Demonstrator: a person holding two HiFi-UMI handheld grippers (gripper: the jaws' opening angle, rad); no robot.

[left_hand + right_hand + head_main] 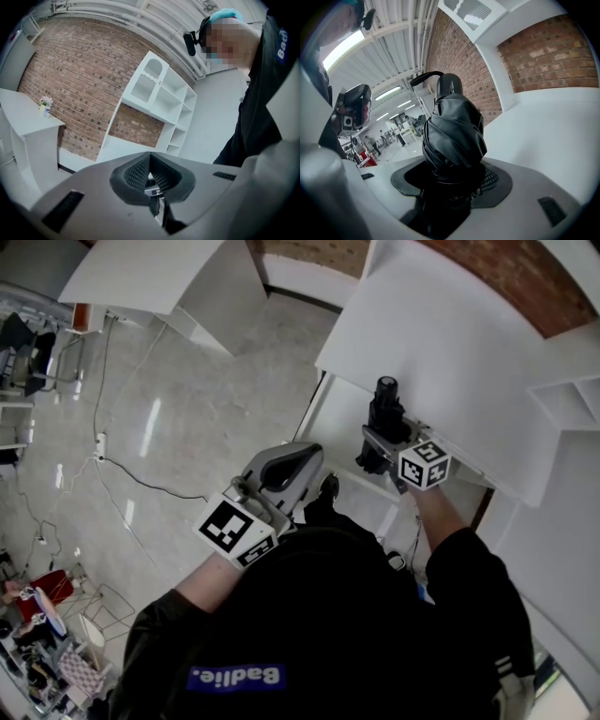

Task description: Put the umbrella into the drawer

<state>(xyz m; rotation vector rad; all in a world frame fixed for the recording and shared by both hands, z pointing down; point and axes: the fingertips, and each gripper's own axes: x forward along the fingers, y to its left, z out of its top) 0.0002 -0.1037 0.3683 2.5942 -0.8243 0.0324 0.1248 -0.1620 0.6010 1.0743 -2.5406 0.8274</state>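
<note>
Umbrella (452, 136), folded, black: likely light, slippery soft cloth over a stiff core, was clamped low by the right gripper (451, 183) beside the white surface (450, 352); left gripper (151, 174) was closed, empty.

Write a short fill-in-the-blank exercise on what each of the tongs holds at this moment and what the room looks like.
1. The folded umbrella is clamped in the ____ tongs.
2. The umbrella's fabric is ____ in colour.
3. The left tongs are shut with ____ between them.
4. The wall behind the white shelves is made of ____.

Missing words: right; black; nothing; brick.
</note>
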